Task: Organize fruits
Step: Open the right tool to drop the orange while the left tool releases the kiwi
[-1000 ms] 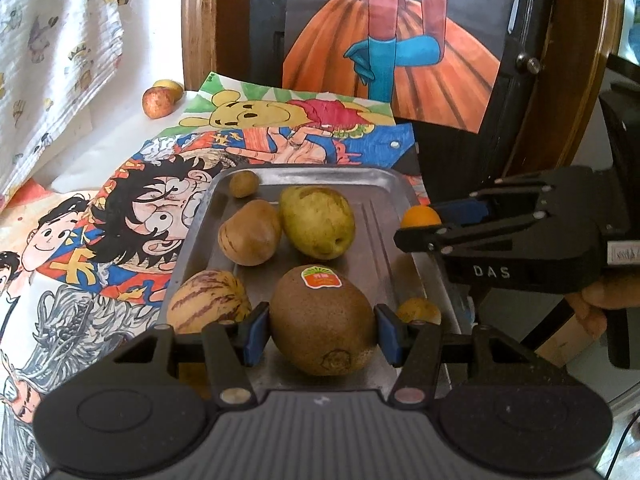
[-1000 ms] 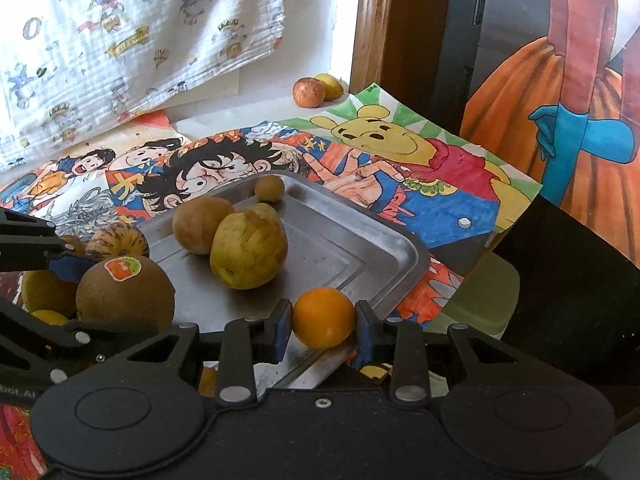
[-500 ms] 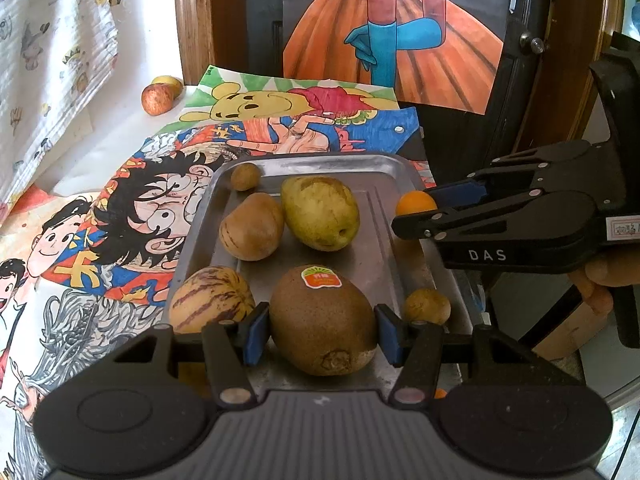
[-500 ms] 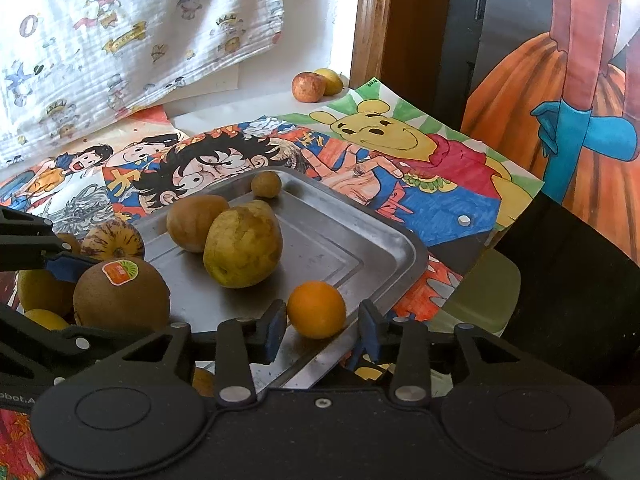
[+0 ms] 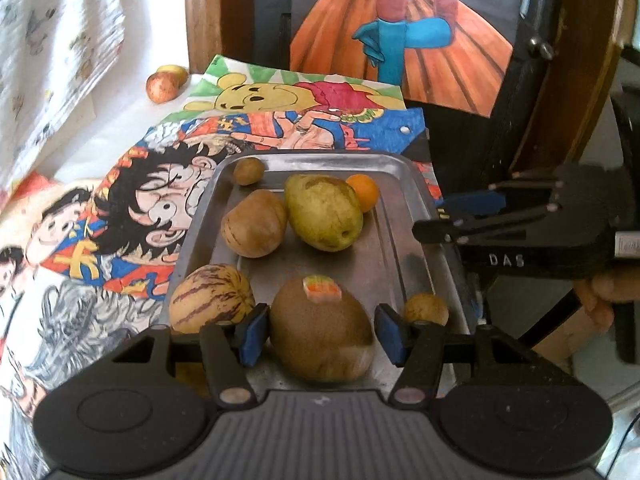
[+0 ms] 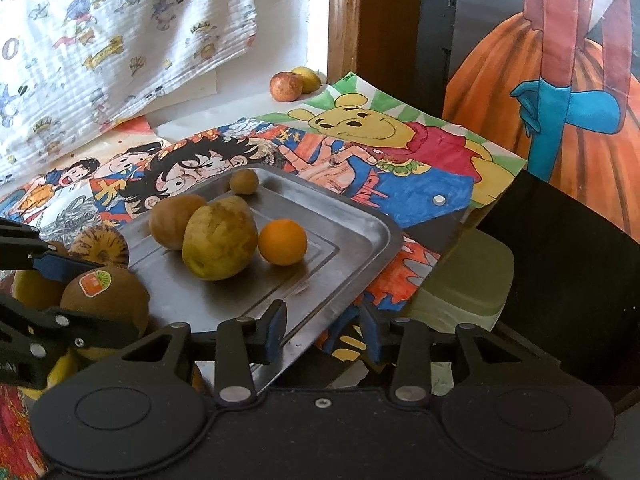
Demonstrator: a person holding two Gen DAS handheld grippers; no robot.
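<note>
Left gripper (image 5: pixel 320 334) jaws opening around the stickered kiwi (image 5: pixel 322 330), pads just off its skin. Right gripper (image 6: pixel 322 330) jaws opening too, nothing between, parked over the metal tray (image 6: pixel 352 216) edge. Orange (image 6: pixel 282 241) loose on the tray, touching the big green pear (image 6: pixel 219 238).

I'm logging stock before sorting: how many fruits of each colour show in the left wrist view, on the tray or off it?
Brown fruits: 4
Striped fruit: 1
Green-yellow fruit: 1
Orange fruit: 1
Red fruit: 1
Yellow fruit: 1
Total: 9 in plain sight
</note>
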